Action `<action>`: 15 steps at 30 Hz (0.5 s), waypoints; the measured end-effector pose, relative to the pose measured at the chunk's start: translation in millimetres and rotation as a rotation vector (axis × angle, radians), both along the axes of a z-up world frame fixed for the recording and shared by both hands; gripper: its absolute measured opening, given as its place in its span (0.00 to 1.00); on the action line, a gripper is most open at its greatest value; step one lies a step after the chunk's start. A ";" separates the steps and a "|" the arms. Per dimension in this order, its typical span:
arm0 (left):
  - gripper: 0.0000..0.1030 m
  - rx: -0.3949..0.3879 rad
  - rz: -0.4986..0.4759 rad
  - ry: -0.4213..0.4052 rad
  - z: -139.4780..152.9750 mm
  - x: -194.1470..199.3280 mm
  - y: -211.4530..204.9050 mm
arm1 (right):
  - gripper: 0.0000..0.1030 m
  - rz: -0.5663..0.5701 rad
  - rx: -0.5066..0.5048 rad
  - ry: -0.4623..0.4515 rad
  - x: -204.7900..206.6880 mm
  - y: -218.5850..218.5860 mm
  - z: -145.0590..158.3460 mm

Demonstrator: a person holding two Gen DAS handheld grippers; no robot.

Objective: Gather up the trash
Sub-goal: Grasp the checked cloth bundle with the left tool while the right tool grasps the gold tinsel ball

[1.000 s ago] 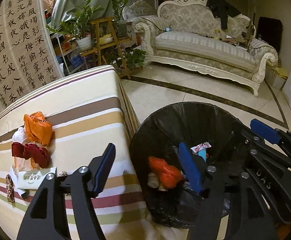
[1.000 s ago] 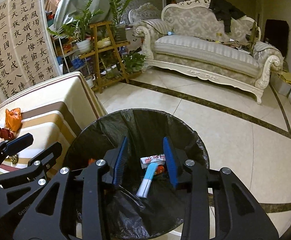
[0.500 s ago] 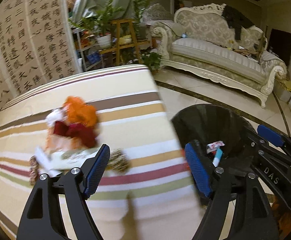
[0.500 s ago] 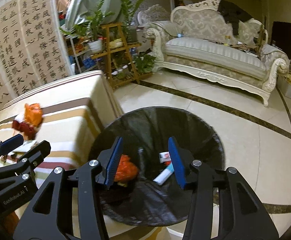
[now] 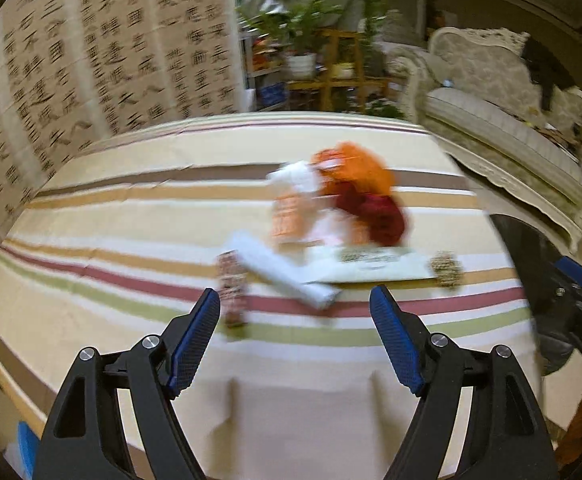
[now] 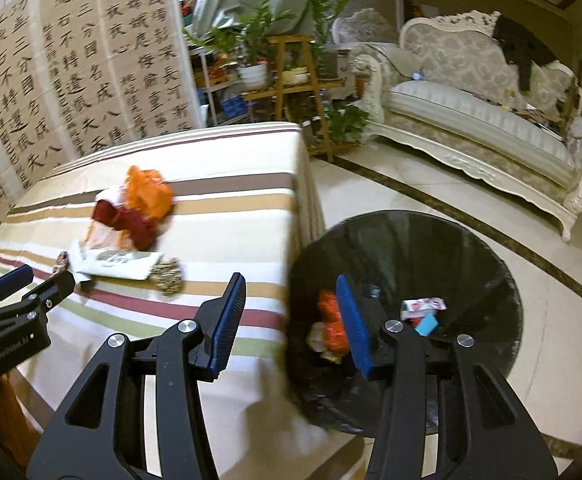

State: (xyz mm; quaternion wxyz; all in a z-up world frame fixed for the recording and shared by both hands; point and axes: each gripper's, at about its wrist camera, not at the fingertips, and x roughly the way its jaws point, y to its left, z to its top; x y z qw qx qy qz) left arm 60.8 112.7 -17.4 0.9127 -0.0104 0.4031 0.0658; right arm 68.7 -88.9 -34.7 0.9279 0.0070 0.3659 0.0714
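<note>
A pile of trash lies on the striped tablecloth (image 5: 131, 240): an orange crumpled bag (image 5: 355, 172), a dark red wrapper (image 5: 383, 216), a white flat packet (image 5: 375, 264), a white roll (image 5: 283, 268) and small patterned wrappers (image 5: 233, 284). My left gripper (image 5: 295, 332) is open and empty, just in front of the pile. My right gripper (image 6: 291, 316) is open and empty, at the table edge beside the black-lined trash bin (image 6: 471, 248). The bin holds an orange bag (image 6: 329, 320) and small wrappers (image 6: 423, 308). The pile also shows in the right wrist view (image 6: 131, 220).
The bin stands on the tiled floor (image 6: 431, 192) right of the table. A cream sofa (image 6: 491, 120) is at the back right, a wooden plant stand (image 6: 291, 68) behind the table, and a calligraphy screen (image 6: 71, 60) to the left.
My left gripper has swung left from over the bin to face the trash pile on the table. My right gripper has shifted left and opened wider; an orange bag now lies in the bin.
</note>
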 end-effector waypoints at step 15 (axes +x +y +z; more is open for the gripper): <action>0.46 -0.030 0.058 0.095 -21.4 15.3 41.9 | 0.45 0.088 -0.025 0.026 6.1 45.3 -4.5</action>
